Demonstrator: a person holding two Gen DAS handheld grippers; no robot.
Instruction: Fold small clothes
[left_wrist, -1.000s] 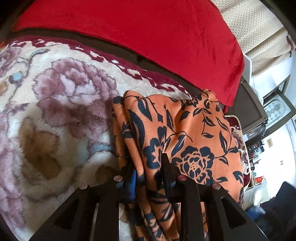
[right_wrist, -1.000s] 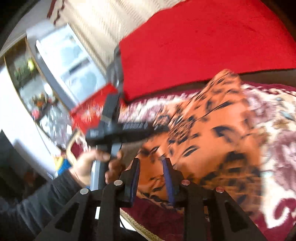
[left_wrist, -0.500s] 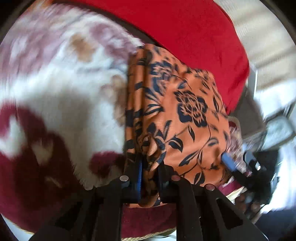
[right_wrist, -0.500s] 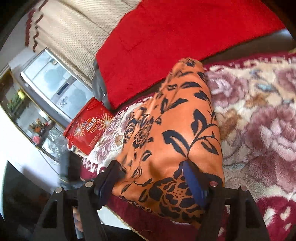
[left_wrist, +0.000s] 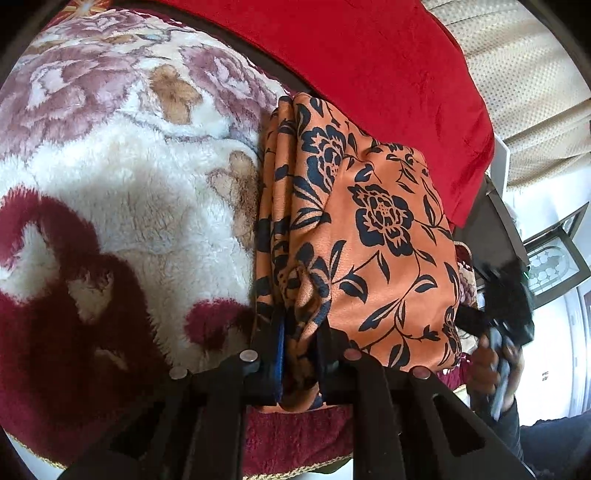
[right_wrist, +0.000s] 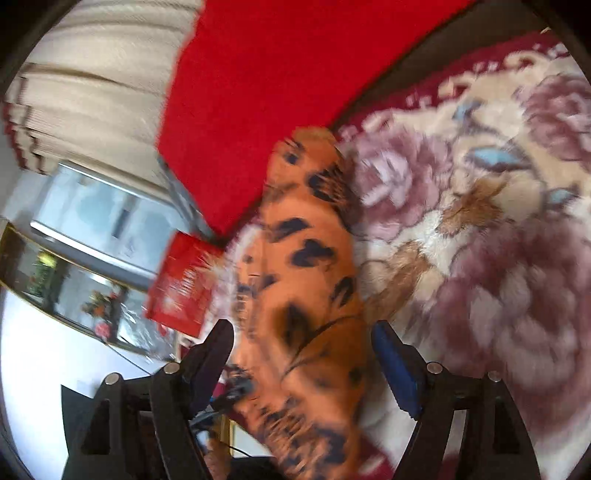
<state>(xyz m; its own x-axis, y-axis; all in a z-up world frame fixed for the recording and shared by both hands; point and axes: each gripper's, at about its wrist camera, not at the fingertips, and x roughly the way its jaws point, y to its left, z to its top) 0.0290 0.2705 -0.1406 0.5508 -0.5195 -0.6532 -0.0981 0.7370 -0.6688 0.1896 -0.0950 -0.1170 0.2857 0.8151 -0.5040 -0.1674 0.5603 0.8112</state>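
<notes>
Left wrist view showed the left gripper (left_wrist: 299, 354) clamped on the near edge of the folded orange cloth printed with dark navy flowers and leaves (left_wrist: 373, 236), its two black fingers (left_wrist: 267, 347) drawn narrow with a bunch of the fabric pinched between their blue pads. That garment lay in several stacked layers on the plush cream blanket patterned with mauve roses and maroon borders (left_wrist: 122, 192), its far end reaching toward the bright red velvet cover (left_wrist: 369, 59) behind it. At the right edge of that view a hand (left_wrist: 493, 369) held a dark, blurred device; cream dotted curtains (left_wrist: 524, 85) hung beyond the red cover. Right wrist view was smeared by motion. There the right gripper (right_wrist: 304, 362) had its fingers (right_wrist: 395, 365) spread wide, one on each side of the orange cloth (right_wrist: 306, 266), which ran lengthwise between them; whether either pad touched the fabric could not be told through the blur. The same plush blanket (right_wrist: 480, 240) filled the right side, the red velvet cover (right_wrist: 277, 74) lay beyond, and a red box with white print (right_wrist: 181, 284) stood to the left of the garment.
</notes>
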